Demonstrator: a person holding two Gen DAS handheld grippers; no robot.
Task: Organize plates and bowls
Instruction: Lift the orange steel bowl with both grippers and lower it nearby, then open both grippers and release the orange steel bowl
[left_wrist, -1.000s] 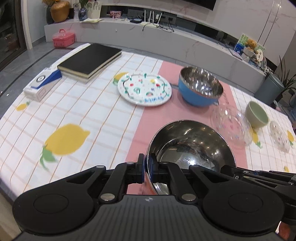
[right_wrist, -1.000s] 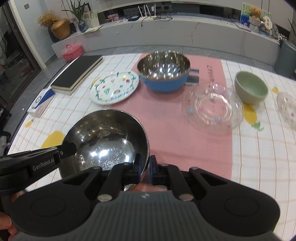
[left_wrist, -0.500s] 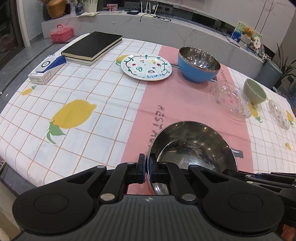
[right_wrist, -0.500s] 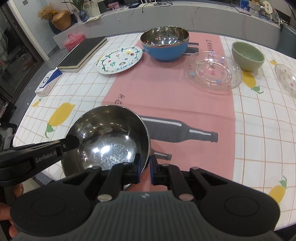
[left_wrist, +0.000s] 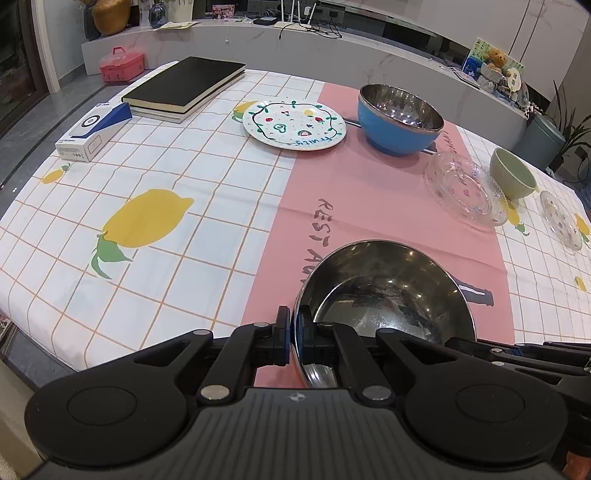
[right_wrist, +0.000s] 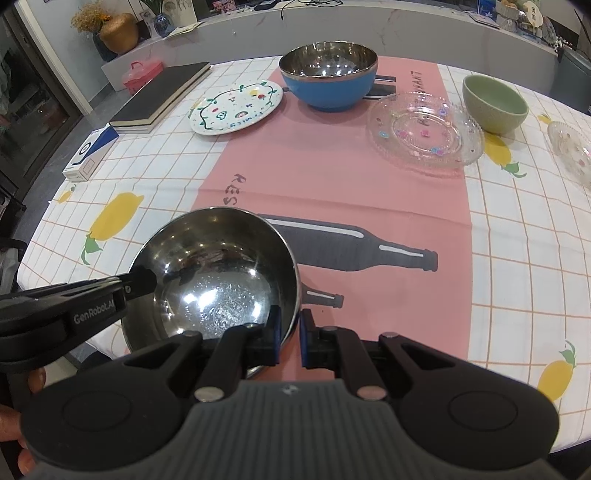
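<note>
A shiny steel bowl (left_wrist: 388, 291) (right_wrist: 218, 280) is low over the pink cloth strip near the table's front edge; I cannot tell whether it touches the cloth. My left gripper (left_wrist: 293, 332) is shut on its left rim, and my right gripper (right_wrist: 288, 332) is shut on its near right rim. Farther back stand a blue bowl with a steel inside (left_wrist: 400, 118) (right_wrist: 328, 74), a white painted plate (left_wrist: 294, 124) (right_wrist: 236, 107), a clear glass plate (left_wrist: 465, 186) (right_wrist: 424, 129) and a green bowl (left_wrist: 513, 173) (right_wrist: 495, 103).
A small glass dish (left_wrist: 561, 223) (right_wrist: 572, 151) lies at the far right. Black books (left_wrist: 184, 86) and a white and blue box (left_wrist: 94, 131) sit at the back left. The table edge (right_wrist: 48, 295) runs close under the bowl.
Both grippers have carried the steel bowl back from the middle of the table toward its near edge and a little lower. Both stay shut on the rim.
</note>
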